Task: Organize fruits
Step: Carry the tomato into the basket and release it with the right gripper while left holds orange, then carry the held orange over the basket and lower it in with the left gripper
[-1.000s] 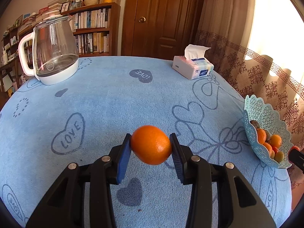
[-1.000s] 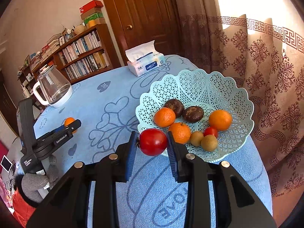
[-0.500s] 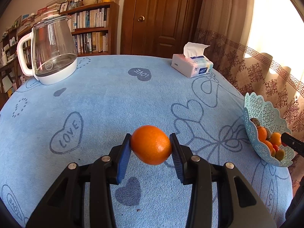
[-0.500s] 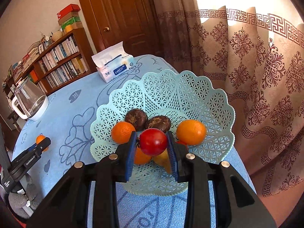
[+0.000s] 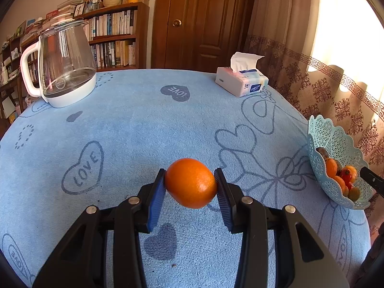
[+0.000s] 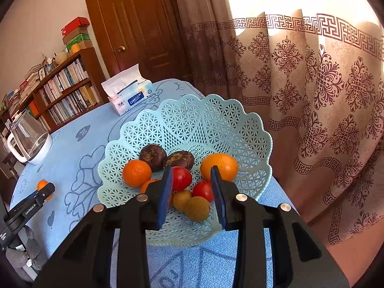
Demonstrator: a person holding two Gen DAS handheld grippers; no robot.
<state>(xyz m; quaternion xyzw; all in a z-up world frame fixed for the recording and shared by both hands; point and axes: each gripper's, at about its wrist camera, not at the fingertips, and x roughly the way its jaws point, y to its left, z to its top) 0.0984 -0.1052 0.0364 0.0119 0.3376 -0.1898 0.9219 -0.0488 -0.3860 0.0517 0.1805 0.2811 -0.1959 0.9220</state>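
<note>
My left gripper (image 5: 191, 188) is shut on an orange (image 5: 190, 183) and holds it above the blue tablecloth. My right gripper (image 6: 192, 187) is open over the pale green lattice basket (image 6: 249, 129). A red tomato (image 6: 182, 178) lies in the basket by the left pad, free of the jaws. The basket also holds oranges (image 6: 136, 172), two dark passion fruits (image 6: 153, 154), another tomato (image 6: 202, 190) and small brown fruits (image 6: 198, 208). The basket shows at the right edge in the left wrist view (image 5: 336, 141).
A glass kettle (image 5: 64, 64) stands at the table's back left and a tissue pack (image 5: 241, 81) at the back right. The basket sits near the table's right edge, next to the patterned curtain (image 6: 324, 96). A bookshelf and wooden door are behind.
My right gripper moved over the basket, opened and let the tomato go into it. My left gripper still holds the orange, nearly unmoved.
</note>
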